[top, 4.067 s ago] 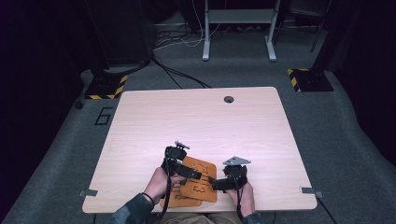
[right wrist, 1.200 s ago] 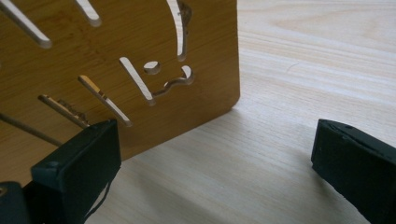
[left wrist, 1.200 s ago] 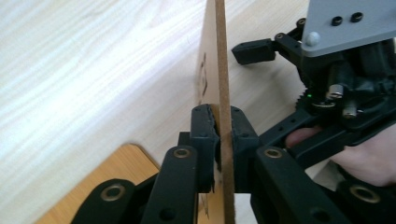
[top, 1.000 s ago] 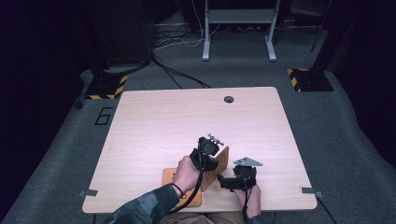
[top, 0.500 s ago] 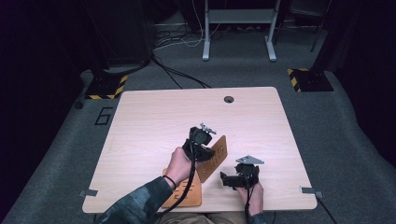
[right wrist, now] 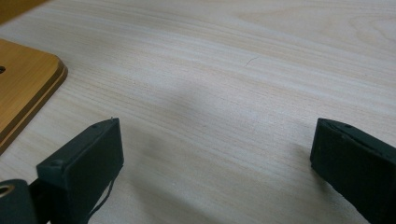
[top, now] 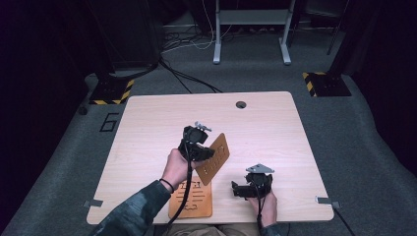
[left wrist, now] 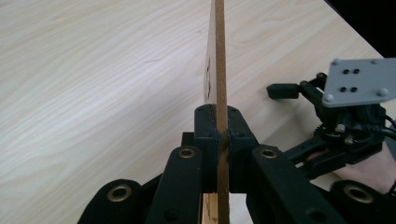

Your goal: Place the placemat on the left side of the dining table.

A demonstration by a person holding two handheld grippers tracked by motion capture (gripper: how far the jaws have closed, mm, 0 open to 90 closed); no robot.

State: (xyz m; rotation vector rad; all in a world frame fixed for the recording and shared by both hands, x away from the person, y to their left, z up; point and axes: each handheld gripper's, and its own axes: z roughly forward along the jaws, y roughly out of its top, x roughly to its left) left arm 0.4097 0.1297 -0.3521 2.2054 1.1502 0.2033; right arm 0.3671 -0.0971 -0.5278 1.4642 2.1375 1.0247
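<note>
My left gripper (top: 204,153) is shut on a thin brown board (top: 215,158) with cut-out slots, held on edge and tilted above the middle of the table. In the left gripper view both pads clamp the board's edge (left wrist: 218,70) at my left gripper (left wrist: 222,136). A second orange-brown board (top: 193,200) lies flat near the front edge. My right gripper (top: 238,189) rests low on the table to the right, open with nothing between its fingers. The right gripper view shows its spread jaws (right wrist: 212,154) over bare wood, with the flat board's corner (right wrist: 23,84) at left.
The light wooden table (top: 147,128) has a round cable hole (top: 240,104) near its far edge. Grey carpet, cables and a metal desk frame (top: 251,19) lie beyond. The right gripper's grey plate (left wrist: 359,81) shows close beside the held board.
My left gripper has lifted the upper board off the flat one, carried it up and away toward the table's middle, and tilted it on edge. The right gripper has stayed put.
</note>
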